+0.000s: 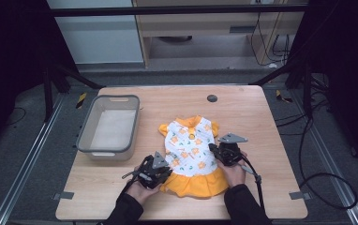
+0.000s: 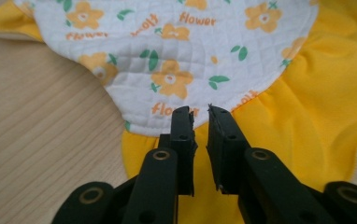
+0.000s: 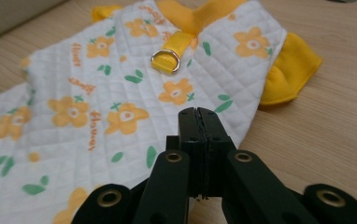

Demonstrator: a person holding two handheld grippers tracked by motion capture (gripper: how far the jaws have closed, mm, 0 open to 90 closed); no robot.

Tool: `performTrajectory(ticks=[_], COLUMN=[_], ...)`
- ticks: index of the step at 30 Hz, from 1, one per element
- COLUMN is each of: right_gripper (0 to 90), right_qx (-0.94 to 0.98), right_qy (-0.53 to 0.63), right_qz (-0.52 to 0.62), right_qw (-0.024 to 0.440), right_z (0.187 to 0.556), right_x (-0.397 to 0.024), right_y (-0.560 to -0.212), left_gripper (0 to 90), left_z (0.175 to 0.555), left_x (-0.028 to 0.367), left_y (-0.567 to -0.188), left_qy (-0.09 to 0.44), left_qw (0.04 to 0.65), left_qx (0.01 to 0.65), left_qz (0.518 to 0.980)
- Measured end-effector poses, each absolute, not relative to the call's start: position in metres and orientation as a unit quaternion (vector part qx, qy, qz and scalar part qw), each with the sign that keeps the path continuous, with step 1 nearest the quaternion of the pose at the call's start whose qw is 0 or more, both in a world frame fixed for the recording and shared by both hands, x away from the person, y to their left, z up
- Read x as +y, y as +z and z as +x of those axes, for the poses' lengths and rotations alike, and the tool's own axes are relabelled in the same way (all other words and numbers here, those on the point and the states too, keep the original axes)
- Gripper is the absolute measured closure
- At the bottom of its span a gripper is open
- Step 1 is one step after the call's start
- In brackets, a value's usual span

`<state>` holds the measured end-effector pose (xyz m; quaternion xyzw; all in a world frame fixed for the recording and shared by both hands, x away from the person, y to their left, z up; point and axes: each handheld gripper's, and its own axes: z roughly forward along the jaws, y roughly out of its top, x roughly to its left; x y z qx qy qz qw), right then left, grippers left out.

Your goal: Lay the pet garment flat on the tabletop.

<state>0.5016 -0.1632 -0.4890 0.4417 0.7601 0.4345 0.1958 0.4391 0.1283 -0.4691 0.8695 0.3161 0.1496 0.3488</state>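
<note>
On table — both claws [image 1: 164,165] [image 1: 213,149] flank dress [image 1: 191,150].

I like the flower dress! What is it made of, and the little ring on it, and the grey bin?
The dress looks like soft quilted cloth: its white part shows stitched squares, and its yellow skirt looks smooth and stretchy. The little ring shines like metal. The grey bin looks like matte plastic, though that is less sure.
</note>
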Motion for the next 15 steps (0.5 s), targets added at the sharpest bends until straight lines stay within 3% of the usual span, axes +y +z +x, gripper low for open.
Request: performTrajectory(ticks=[15], right_gripper=[60.4], right_qx=[0.732], right_qy=[0.481], right_qz=[0.447], right_qw=[0.180], right_z=[0.450], right_x=[-0.223], right_y=[-0.468], left_gripper=[47.6], left_z=[0.417], left_x=[0.185], left_y=[-0.460], left_qy=[0.191], left_qw=[0.386], left_qx=[0.348], left_qz=[0.833])
